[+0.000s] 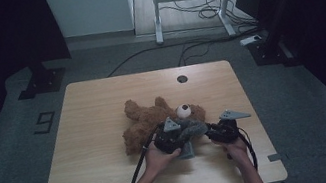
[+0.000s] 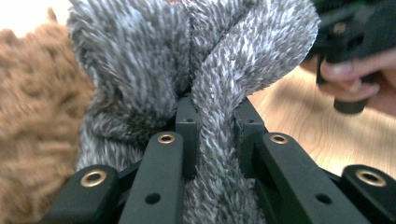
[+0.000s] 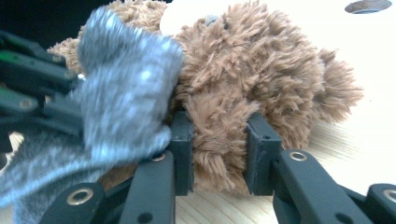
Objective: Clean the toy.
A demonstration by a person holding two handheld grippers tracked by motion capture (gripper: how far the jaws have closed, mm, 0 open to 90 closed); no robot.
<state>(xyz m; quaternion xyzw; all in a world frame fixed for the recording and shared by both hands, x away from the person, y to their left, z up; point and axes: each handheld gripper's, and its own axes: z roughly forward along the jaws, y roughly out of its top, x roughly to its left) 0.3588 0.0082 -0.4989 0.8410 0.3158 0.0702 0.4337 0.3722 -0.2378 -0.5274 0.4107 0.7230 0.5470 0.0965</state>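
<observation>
High view: brown teddy bear (image 1: 148, 119) lying flat near the middle of the wooden desk (image 1: 90, 150), grey fuzzy cloth (image 1: 192, 129) bunched over its near side, between the left tool (image 1: 172, 140) and the right tool (image 1: 223, 131).

Left tool view: jaws clamped on a twisted fold of the grey cloth (image 2: 219, 116), pile squeezed flat between the pads. Right tool view: jaws pressed into a tuft of the bear's brown fur (image 3: 219, 135), at a limb or the edge of the body (hard to tell which).

Handling, as a judgement: both light, soft, limp. No risk of breakage. Cloth likely to stretch and slide rather than lift cleanly; bear likely to sag and drag along if pulled by fur alone. Better purchase on a limb or a thick fold than on loose pile; a shallow pinch of fur probably slips out.

Differences between views: from above, whole layout, white muzzle (image 1: 183, 110) and dark nose, round hole (image 1: 182, 79) at the far edge of the desk, floor cables beyond, but grips hidden under hands and grey plates. Close views: actual bite of each pair of jaws, texture of the pile, and in the left one, the other hand (image 2: 350, 77) blurred at upper right.
</observation>
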